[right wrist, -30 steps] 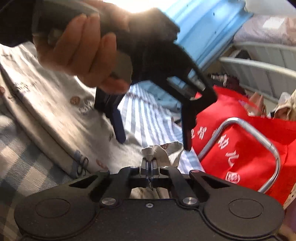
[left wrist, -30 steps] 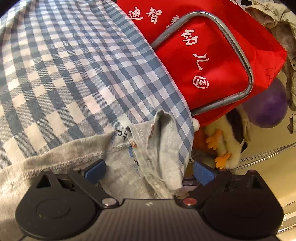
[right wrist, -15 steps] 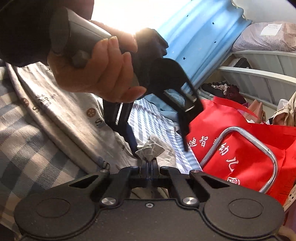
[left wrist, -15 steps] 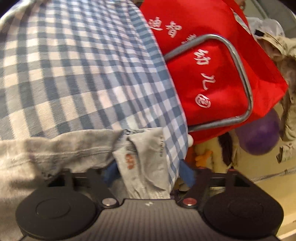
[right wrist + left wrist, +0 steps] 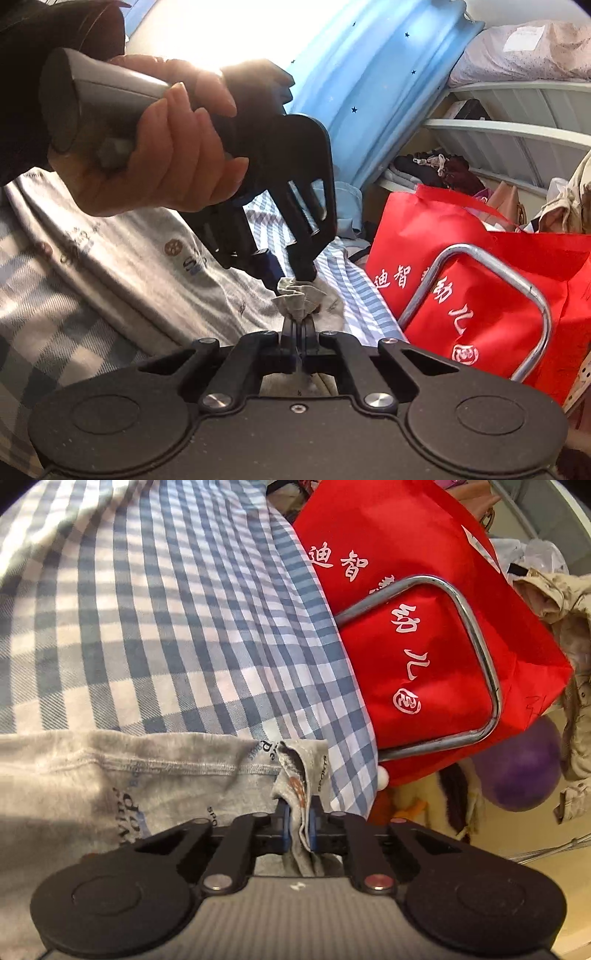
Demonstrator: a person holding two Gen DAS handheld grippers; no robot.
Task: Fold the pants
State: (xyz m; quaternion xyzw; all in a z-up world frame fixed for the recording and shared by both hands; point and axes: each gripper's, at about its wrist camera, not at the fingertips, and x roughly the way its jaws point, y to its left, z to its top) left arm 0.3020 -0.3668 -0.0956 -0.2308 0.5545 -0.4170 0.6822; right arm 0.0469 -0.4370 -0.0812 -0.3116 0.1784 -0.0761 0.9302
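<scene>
- Pants, light grey knit cotton with small printed logos: lie spread on the bed over a blue-and-white checked sheet, one hem corner gathered at the bed's side edge.
- Left tool: blue-padded fingers closed tight on the bunched hem corner; cloth fills the narrow gap.
- Right tool: fingers pressed together on the same crumpled corner, just beside the left tool's tips.
- Step, as judged: both tools grip one leg end, ready to begin a fold.
- Next move, as judged: lift the corner and carry it across the garment toward the far end, keeping the layers even.
- Edges: mattress edge runs right beside the grip; a red fabric bag with white characters and a chrome tube frame stand close against it.
- Open room: bare checked sheet beyond the pants, toward the bed's middle.
</scene>
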